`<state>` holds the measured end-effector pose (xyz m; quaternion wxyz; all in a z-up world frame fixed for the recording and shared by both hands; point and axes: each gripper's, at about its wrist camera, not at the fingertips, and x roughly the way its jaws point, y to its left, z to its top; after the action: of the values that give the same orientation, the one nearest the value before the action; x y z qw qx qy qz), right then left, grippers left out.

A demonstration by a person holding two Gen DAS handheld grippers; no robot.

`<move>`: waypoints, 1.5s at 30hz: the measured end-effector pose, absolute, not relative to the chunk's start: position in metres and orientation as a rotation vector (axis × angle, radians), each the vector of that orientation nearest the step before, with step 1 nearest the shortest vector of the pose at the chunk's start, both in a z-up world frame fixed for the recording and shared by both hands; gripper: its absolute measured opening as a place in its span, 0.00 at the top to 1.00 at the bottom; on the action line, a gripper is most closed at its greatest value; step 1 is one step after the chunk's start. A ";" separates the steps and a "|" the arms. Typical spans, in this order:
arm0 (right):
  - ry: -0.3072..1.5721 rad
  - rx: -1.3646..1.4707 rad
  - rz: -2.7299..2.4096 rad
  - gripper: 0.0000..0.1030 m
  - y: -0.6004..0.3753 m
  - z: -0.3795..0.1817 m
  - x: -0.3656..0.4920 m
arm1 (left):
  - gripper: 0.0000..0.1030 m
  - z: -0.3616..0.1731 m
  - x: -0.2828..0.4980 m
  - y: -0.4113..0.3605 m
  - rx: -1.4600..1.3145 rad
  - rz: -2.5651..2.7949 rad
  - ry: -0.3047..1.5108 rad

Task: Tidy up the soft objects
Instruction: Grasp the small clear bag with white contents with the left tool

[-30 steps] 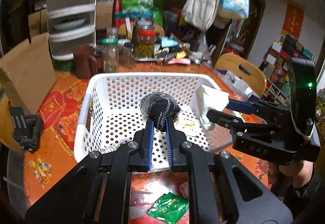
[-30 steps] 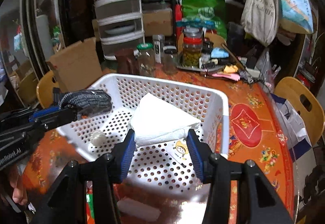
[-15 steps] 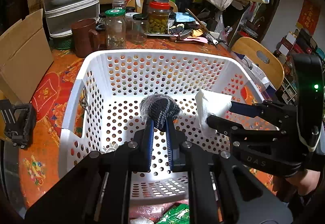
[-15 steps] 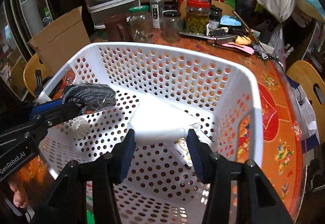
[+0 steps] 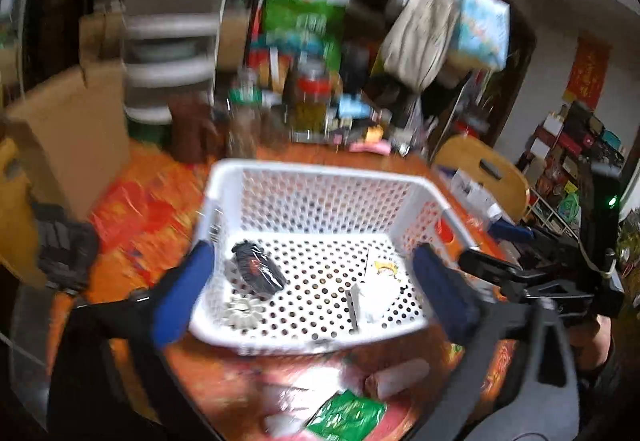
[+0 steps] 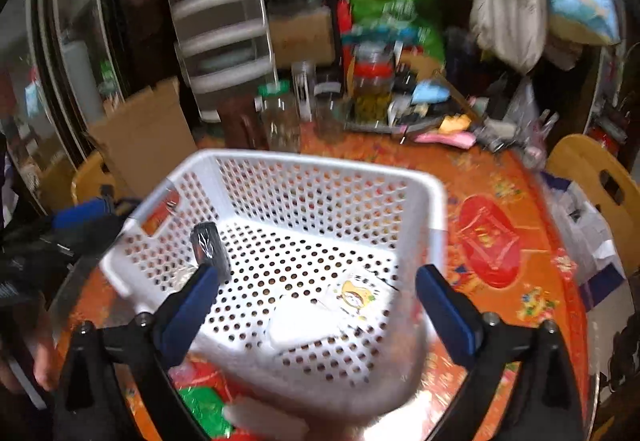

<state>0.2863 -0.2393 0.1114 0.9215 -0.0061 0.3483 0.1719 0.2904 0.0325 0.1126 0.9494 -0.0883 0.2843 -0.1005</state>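
White perforated basket [image 5: 328,177] standing on the orange patterned worktop [image 6: 500,177], seen from both wrist cameras; both views are motion-blurred. On the basket floor, toward its left side, lies a dark rolled soft bundle [image 5: 258,271], black-grey and oblong, apparently wrapped in shiny film, resting just beside the left wall; in the right wrist view the same bundle [image 6: 210,247] lies tilted near the left wall. Toward the right front of the floor lies a white folded tissue pack [image 5: 376,299], pale and flat, with a small printed cartoon label [image 6: 354,295] just beside it. A small pale ruffled item [image 5: 242,311] sits at the front left corner, too blurred to identify.

Left gripper [image 5: 316,293]: jaws spread wide and empty, the blue-padded fingers [image 5: 182,297] flanking the basket's near rim. Right gripper [image 6: 318,311]: jaws likewise released and empty, set wide across the near wall. Neither touches the contents.

The centre and rear of the basket floor are bare. Beyond the far rim, jars [image 6: 372,89] and a cardboard box [image 6: 140,133] crowd the back of the worktop. In front of the near rim lies a green packet [image 5: 348,417]; a wooden chair [image 5: 484,173] stands at the right.
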 end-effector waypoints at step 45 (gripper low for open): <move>0.802 0.165 0.343 0.00 -0.238 -0.024 0.178 | 0.69 -0.056 0.209 0.009 -0.155 -0.104 0.769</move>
<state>0.1777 -0.2378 -0.0237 0.9030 0.0798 0.3882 0.1657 0.2087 0.0094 -0.0558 0.9227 -0.0756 0.3747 -0.0507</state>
